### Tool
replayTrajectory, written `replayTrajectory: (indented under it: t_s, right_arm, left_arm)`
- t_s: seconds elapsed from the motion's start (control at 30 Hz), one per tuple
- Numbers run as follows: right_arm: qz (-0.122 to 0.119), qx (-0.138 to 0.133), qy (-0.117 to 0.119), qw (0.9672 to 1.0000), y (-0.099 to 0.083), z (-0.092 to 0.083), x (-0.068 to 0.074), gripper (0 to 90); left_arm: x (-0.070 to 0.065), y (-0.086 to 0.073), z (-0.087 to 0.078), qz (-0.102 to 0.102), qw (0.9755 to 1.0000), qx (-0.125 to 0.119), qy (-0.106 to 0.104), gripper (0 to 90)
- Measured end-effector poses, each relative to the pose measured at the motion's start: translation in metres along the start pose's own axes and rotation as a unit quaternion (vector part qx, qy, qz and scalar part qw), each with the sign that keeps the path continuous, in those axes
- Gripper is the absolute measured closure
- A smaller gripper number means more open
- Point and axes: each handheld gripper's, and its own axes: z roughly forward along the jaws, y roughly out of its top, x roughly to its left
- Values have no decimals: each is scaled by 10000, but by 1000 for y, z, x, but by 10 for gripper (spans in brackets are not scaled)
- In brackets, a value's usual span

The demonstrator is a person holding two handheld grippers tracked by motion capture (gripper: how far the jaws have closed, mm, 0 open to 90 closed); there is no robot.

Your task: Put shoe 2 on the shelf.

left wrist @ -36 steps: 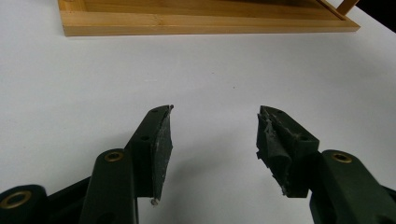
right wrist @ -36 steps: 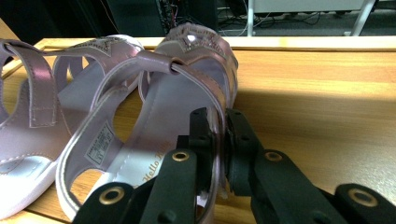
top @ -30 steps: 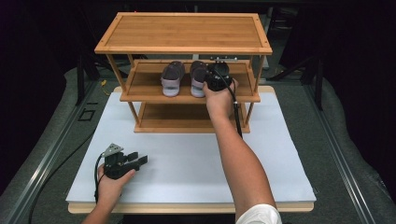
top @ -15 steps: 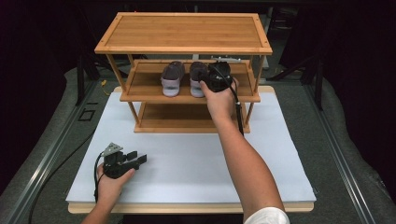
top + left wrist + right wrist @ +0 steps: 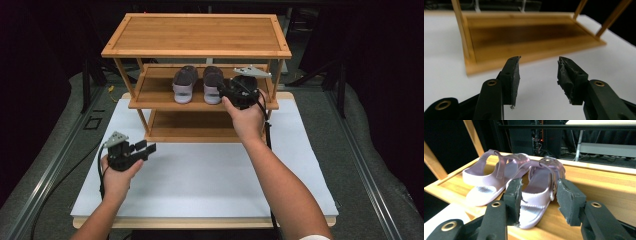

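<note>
Two lilac sandals stand side by side on the middle shelf of a wooden three-tier rack. My right gripper is at the front of that shelf. It is open, and its jaws have just been opening. The right sandal lies just beyond its pads, untouched. The left sandal rests beside it. My left gripper hovers above the white table top at the front left. It is open with nothing between its pads, though its jaws have just been closing a little. It faces the rack's bottom shelf.
The rack stands at the back of the white board, its top and bottom shelves bare. Slanted wooden posts frame the middle shelf. Dark grey padding and a metal rail border the table; dark equipment stands behind the rack.
My right gripper opened off the right sandal and drew back slightly, leaving it on the shelf. My left gripper rose from the table.
</note>
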Motion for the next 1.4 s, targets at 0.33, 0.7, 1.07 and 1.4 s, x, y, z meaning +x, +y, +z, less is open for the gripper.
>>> replayTrajectory:
  t_s: [0.33, 0.7, 1.07, 1.4]
  right_arm:
    - [-63, 13, -157, 9999, -5, -7, -11, 623]
    - [296, 480, -337, 9978, -18, 23, -25, 753]
    - [445, 724, -411, 9955, -24, 42, -24, 791]
    - [497, 782, -414, 9948, -22, 51, -14, 835]
  left_arm:
    - [-4, 77, 20, 239, 9993, -262, 102, 616]
    - [-13, 113, 60, 132, 9993, -155, 329, 893]
    - [-15, 122, 95, -292, 9991, 105, 280, 898]
    - [-30, 129, 106, -84, 9995, 230, 216, 899]
